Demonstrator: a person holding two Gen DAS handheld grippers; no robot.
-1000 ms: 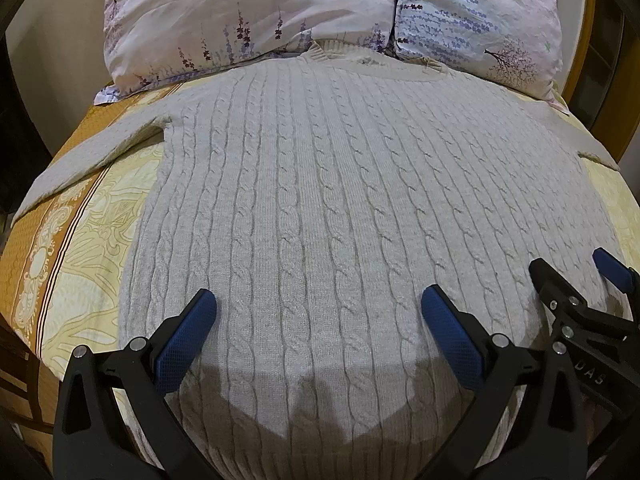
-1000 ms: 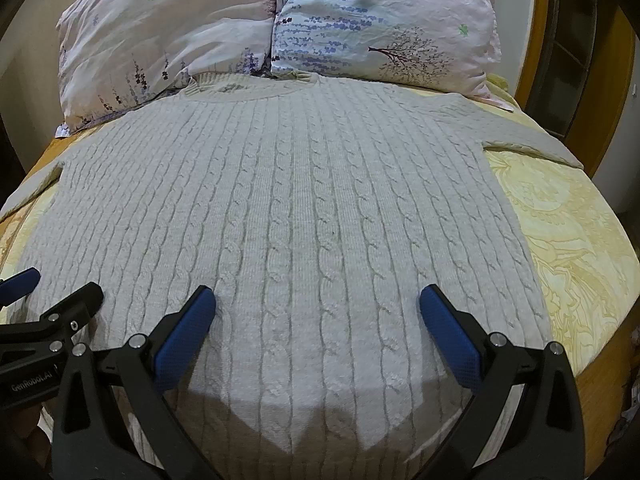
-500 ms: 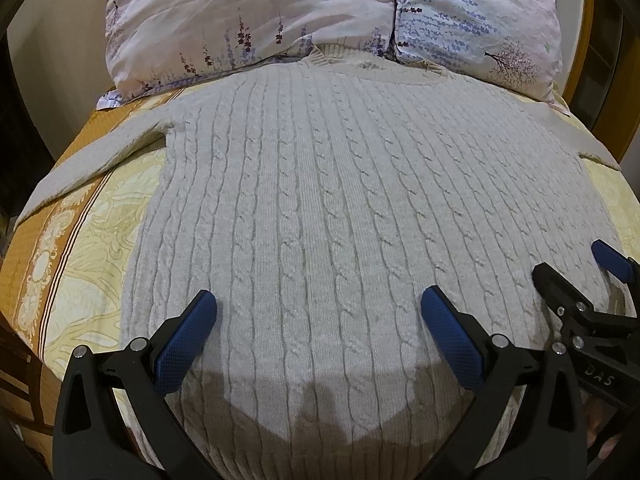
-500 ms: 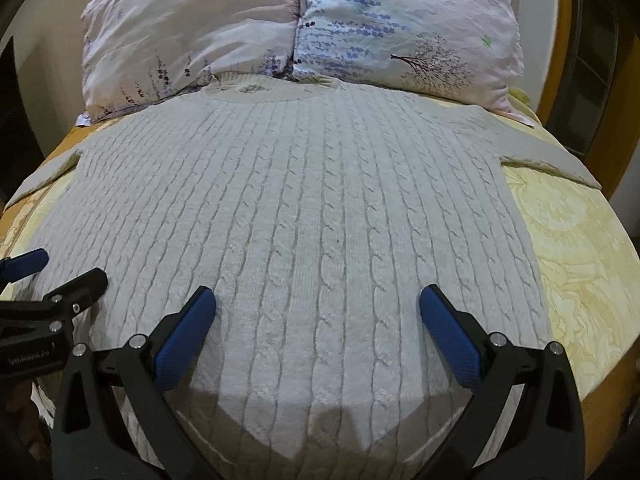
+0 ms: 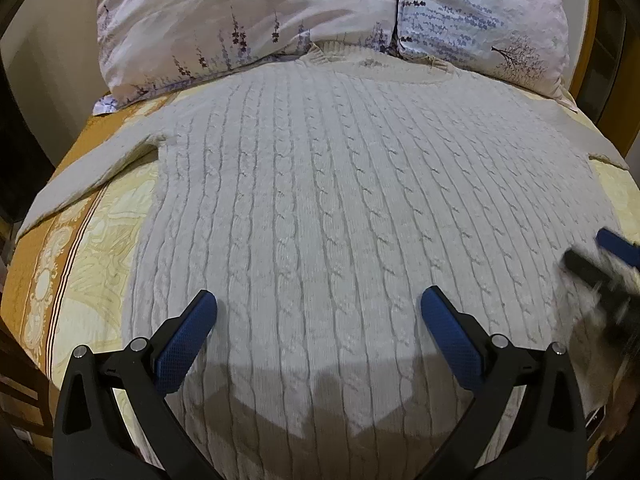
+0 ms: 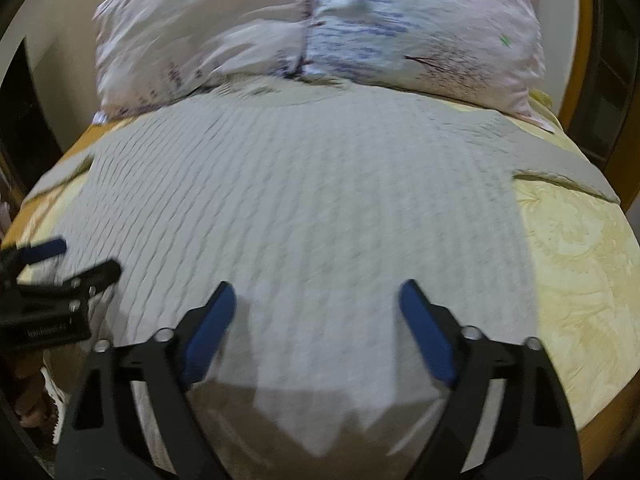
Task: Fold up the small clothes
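Pillows (image 5: 280,24) blocking the sweater's (image 5: 340,200) far edge; bare bedspread (image 6: 580,264) alongside.

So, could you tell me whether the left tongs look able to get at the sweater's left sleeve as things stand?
Probably yes. The left tongs are open and empty over the sweater, and the left sleeve lies flat and uncovered on the bedspread, with nothing between.

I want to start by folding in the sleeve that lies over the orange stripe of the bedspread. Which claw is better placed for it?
Probably the left. The left claw is open over the sweater on the side nearest that sleeve. The right claw, also open, sits toward the opposite side, near the other sleeve.
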